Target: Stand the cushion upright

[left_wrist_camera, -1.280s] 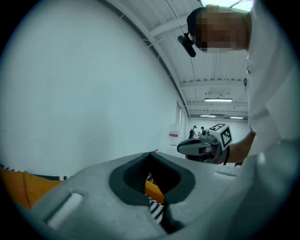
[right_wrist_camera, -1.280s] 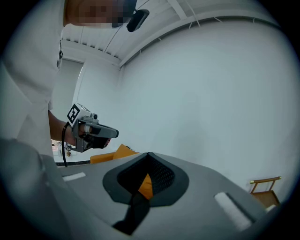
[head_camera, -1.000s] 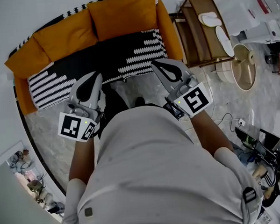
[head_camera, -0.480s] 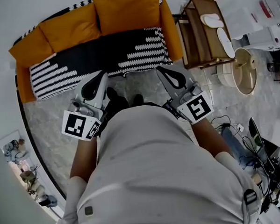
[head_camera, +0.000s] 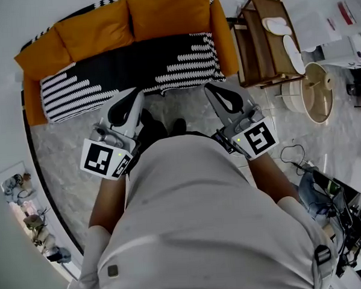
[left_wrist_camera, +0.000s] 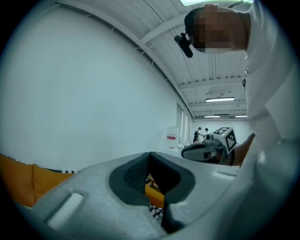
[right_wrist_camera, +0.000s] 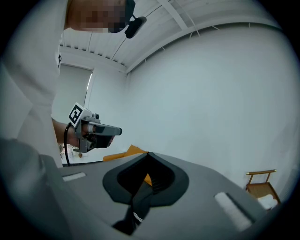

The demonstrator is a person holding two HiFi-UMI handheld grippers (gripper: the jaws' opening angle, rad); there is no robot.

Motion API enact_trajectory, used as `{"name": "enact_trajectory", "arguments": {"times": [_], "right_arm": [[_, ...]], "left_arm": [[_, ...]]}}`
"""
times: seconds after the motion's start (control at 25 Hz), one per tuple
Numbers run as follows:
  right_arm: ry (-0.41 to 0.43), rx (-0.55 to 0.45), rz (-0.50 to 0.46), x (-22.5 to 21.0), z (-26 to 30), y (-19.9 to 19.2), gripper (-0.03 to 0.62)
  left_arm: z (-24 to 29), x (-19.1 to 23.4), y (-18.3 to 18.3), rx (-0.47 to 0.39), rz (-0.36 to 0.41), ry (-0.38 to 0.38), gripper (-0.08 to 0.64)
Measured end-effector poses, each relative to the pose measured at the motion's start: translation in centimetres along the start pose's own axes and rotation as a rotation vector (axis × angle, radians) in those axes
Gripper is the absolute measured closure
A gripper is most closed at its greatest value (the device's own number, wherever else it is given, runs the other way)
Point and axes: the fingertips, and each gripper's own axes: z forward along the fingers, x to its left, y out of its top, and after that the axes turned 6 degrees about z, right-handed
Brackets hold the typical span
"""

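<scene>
An orange sofa (head_camera: 225, 45) stands ahead with a black-and-white patterned seat (head_camera: 134, 68). Two orange cushions lean upright against its back, one on the left (head_camera: 93, 30) and one on the right (head_camera: 167, 11). My left gripper (head_camera: 134, 94) hovers over the floor just before the seat's front edge, shut and holding nothing. My right gripper (head_camera: 212, 88) is level with it on the right, also shut and holding nothing. In the left gripper view the jaws (left_wrist_camera: 150, 157) meet, with orange cushion (left_wrist_camera: 18, 183) at the low left. The right gripper view shows its own jaws (right_wrist_camera: 148, 154) shut.
A wooden chair (head_camera: 265, 40) with white slippers on it stands right of the sofa. Beside it is a round wooden stool (head_camera: 313, 85). Cables (head_camera: 295, 153) lie on the marble floor at the right. The person's feet (head_camera: 161, 127) stand between the grippers.
Both grippers have drawn back a little from the sofa; their tips were over the seat's front edge and now hang over the floor. Both stayed shut.
</scene>
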Motion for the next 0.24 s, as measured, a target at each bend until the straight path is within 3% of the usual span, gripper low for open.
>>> {"name": "enact_trajectory", "arguments": {"times": [0.24], "right_arm": [[-0.001, 0.0, -0.016, 0.65, -0.32, 0.06, 0.581]], "left_arm": [[-0.55, -0.57, -0.21, 0.004, -0.01, -0.004, 0.558]]}}
